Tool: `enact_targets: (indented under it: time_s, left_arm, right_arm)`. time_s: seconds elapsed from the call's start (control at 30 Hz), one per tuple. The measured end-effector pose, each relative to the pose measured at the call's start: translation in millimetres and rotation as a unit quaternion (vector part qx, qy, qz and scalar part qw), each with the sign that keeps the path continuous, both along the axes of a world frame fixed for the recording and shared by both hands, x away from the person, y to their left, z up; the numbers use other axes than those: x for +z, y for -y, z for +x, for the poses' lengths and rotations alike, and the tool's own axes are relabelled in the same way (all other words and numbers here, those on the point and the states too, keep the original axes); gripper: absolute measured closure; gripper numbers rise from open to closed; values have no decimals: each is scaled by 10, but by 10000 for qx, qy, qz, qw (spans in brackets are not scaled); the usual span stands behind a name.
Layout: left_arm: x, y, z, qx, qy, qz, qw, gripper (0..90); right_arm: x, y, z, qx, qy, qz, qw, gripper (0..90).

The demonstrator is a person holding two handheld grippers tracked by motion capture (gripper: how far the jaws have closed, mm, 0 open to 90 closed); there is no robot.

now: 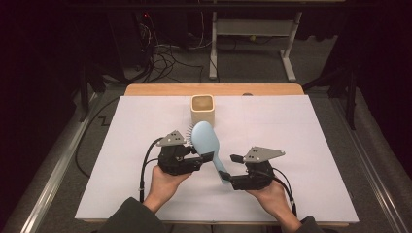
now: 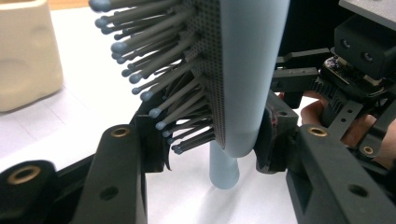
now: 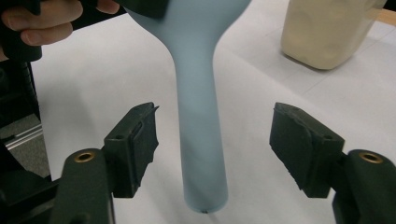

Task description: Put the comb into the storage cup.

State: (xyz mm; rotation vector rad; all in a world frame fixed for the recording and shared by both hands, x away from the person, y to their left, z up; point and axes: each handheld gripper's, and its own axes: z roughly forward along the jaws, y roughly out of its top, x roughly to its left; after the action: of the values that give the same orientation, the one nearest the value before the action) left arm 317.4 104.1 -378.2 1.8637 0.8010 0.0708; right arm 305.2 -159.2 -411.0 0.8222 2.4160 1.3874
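Note:
A light blue hairbrush [image 1: 206, 141] with grey bristles is held above the white sheet, its head toward the cup and its handle slanting back to the right. My left gripper [image 1: 206, 156] is shut on the lower part of the brush head; in the left gripper view the pads pinch the hairbrush [image 2: 247, 70] at back and bristle side, left gripper [image 2: 212, 144]. My right gripper [image 3: 215, 144] is open, and the brush handle [image 3: 198, 130] runs between its jaws with a gap on each side. In the high view the right gripper [image 1: 227, 167] sits at the handle's end.
A cream square cup [image 1: 202, 109] stands upright at the back middle of the white sheet [image 1: 291, 145], just beyond the brush head. The wooden table edge [image 1: 145, 90] lies behind it. Cables and a desk frame are on the floor beyond.

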Motion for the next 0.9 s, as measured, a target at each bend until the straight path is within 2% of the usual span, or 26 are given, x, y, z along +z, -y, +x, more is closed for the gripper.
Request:
enact_targets:
  time_s: [0.37,0.9]
  left_arm:
    - [46,-101,40,158,74,13,9998,542]
    - [112,-230,21,281,187,65,9994,542]
  right_arm:
    - [-4,129,17,-168,95,79,9998,303]
    - [14,352,22,-382,215,102,9990,299]
